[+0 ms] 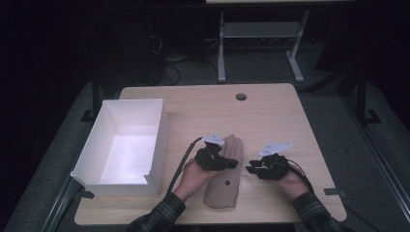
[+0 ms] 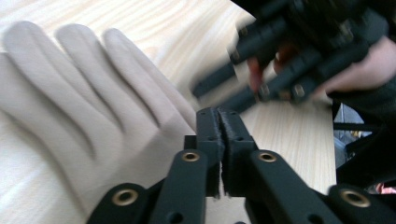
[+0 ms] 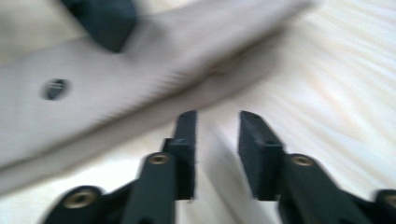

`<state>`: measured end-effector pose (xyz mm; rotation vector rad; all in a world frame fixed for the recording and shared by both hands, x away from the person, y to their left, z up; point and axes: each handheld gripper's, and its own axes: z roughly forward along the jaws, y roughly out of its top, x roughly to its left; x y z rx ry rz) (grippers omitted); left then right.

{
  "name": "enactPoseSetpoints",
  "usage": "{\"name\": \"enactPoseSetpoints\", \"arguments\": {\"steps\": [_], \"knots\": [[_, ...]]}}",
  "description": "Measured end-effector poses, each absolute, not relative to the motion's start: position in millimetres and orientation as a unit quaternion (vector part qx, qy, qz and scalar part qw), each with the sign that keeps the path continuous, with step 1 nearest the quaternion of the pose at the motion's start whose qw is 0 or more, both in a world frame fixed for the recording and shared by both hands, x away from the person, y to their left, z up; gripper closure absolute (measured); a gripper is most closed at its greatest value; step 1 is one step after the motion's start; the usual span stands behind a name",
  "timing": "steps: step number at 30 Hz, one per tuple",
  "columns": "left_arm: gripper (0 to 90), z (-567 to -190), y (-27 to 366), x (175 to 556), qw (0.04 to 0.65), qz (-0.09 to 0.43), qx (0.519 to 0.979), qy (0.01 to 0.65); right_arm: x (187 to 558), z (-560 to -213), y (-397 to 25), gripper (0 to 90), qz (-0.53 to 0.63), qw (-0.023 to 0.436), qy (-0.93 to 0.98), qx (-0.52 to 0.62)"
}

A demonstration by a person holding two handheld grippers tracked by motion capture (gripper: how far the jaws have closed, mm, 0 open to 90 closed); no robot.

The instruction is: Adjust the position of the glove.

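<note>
A beige glove (image 1: 223, 189) lies flat on the wooden table (image 1: 270, 116), fingers pointing away from the person. My left gripper (image 1: 233, 163) hovers over the glove's palm, jaws pointing right. In the left gripper view its jaws (image 2: 218, 115) are shut at the glove's (image 2: 70, 107) right edge, and nothing visibly sits between them. My right gripper (image 1: 251, 169) is just right of the glove, pointing left at it, open and empty. In the blurred right gripper view its tips (image 3: 217, 117) are just short of the glove's (image 3: 140, 70) side. The right gripper (image 2: 210, 97) also shows in the left gripper view.
An open white box (image 1: 162, 140) stands on the table's left side. A round cable hole (image 1: 241, 96) sits near the far edge. Beyond the table is the metal frame of another table (image 1: 261, 29). Bare wood lies right of the grippers.
</note>
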<state>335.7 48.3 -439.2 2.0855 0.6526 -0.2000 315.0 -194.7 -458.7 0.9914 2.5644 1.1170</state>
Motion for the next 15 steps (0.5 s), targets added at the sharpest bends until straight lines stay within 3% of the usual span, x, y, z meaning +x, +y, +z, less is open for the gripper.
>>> {"name": "enactPoseSetpoints", "arguments": {"steps": [2,6,15], "knots": [[89.2,-442.4,42.4,330.4,0.451,-0.085,0.851,0.257,317.4,-460.9,-205.1,52.0,0.367,0.113,0.854,0.351],[89.2,-449.4,30.4,318.9,0.436,-0.090,0.861,0.245,324.3,-466.1,-222.6,40.6,0.358,0.143,0.844,0.372],[89.4,-460.8,29.8,311.6,0.392,-0.073,0.885,0.241,331.7,-476.2,-237.2,27.1,0.345,0.166,0.829,0.408]]}}
